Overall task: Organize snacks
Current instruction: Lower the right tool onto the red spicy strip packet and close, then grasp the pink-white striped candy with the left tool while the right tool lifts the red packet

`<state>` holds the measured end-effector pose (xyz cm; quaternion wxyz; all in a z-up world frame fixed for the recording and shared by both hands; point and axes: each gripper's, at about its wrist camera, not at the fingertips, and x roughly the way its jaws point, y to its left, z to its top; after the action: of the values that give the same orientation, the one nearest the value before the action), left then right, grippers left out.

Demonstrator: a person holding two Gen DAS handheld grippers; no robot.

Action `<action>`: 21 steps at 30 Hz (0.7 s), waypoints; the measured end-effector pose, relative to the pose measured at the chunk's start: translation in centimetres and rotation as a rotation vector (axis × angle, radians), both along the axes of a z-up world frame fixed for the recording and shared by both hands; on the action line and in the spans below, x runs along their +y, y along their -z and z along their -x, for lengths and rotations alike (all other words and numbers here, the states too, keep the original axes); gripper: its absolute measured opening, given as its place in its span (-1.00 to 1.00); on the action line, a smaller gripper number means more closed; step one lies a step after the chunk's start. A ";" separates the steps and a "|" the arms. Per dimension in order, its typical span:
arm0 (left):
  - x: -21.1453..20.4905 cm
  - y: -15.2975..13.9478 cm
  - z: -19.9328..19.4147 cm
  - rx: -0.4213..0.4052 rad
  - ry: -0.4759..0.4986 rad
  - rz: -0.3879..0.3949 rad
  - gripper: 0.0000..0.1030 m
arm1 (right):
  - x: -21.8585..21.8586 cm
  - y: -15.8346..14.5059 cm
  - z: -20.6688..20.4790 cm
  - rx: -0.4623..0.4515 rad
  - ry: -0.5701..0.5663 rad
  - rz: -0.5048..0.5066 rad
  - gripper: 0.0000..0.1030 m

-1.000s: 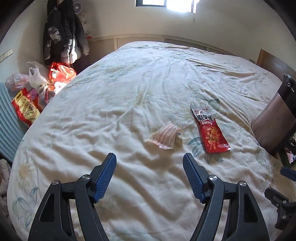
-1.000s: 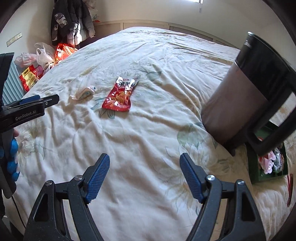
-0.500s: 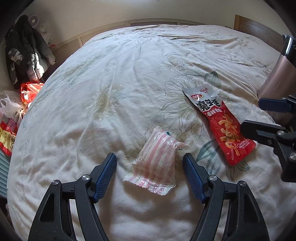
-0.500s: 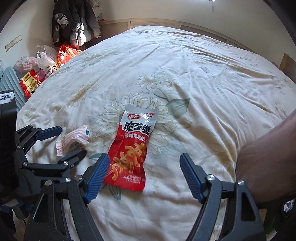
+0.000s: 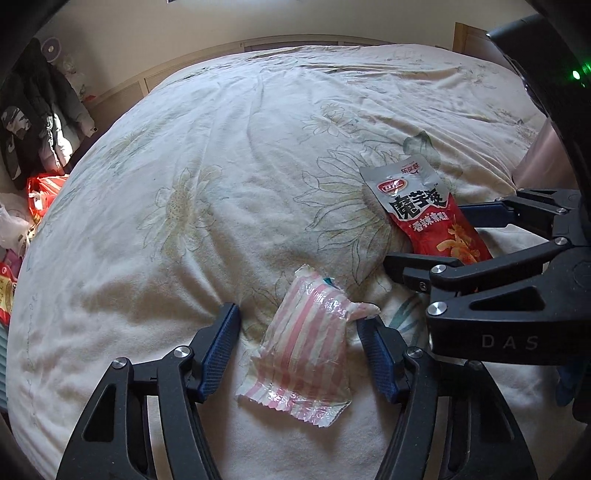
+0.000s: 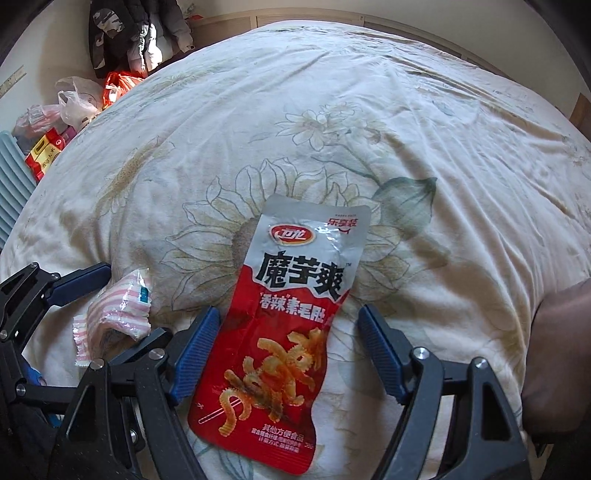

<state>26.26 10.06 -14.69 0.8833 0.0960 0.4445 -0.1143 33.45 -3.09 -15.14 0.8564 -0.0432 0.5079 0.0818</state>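
Note:
A pink-and-white striped snack packet (image 5: 306,354) lies on the flowered bedspread (image 5: 221,147) between the fingers of my left gripper (image 5: 297,317). Its jaws are closing; the right pad (image 5: 373,354) reaches the packet's edge, the left pad stands apart from it. Right beside it lies a red and silver snack packet (image 6: 284,332), lengthwise between the fingers of my right gripper (image 6: 288,313), which is open; its left pad is at the packet's edge, the right pad clear of it. Both grippers point down at the bed, close side by side. The striped packet (image 6: 114,314) also shows in the right wrist view.
A dark brown-pink container (image 5: 543,162) stands on the bed just right of the red packet. Plastic bags and boxes (image 6: 74,99) lie on the floor at the bed's far left. Jackets (image 6: 122,33) hang on the wall behind them.
Both grippers have come down onto the bed, each over its own packet. The left jaws have narrowed around the striped packet. The right gripper has slid forward over the red packet.

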 end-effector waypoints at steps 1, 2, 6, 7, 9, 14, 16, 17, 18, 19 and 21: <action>0.0 0.0 0.0 -0.001 -0.001 -0.001 0.06 | 0.1 0.0 0.0 -0.002 -0.004 0.001 1.00; -0.1 0.0 0.1 -0.002 0.000 -0.002 -0.01 | 0.1 -0.1 0.2 -0.005 -0.008 0.002 1.00; -0.6 0.0 0.1 -0.008 -0.001 -0.018 -0.12 | 0.5 -0.4 0.6 -0.017 -0.036 0.006 0.95; -0.6 0.0 0.1 -0.009 0.000 -0.024 -0.15 | 0.6 -0.4 0.7 -0.020 -0.040 0.011 0.89; -1.0 0.0 0.2 -0.013 0.002 -0.040 -0.19 | 0.7 -0.5 0.9 -0.023 -0.048 0.015 0.82; -2.0 0.0 0.6 -0.019 0.004 -0.067 -0.45 | 0.8 -0.8 1.7 -0.041 -0.070 0.026 0.37; -2.2 0.0 0.8 -0.022 0.003 -0.068 -0.51 | 0.6 -1.0 1.9 -0.040 -0.073 0.020 0.37; -2.2 0.0 0.9 -0.023 -0.003 -0.066 -0.52 | 0.5 -1.1 2.1 -0.038 -0.076 0.017 0.33; -2.2 -0.1 1.0 -0.024 -0.010 -0.060 -0.53 | 0.4 -1.2 2.2 -0.036 -0.080 0.016 0.31; -2.1 -0.1 1.0 -0.024 -0.016 -0.052 -0.55 | 0.3 -1.2 2.4 -0.034 -0.083 0.014 0.28; -2.1 -0.2 1.1 -0.022 -0.028 -0.042 -0.57 | 0.1 -1.3 2.7 -0.030 -0.086 0.010 0.24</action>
<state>25.15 8.01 -14.50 0.8873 0.1098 0.4384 -0.0915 30.80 -2.97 -13.84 0.8593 -0.0705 0.4933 0.1155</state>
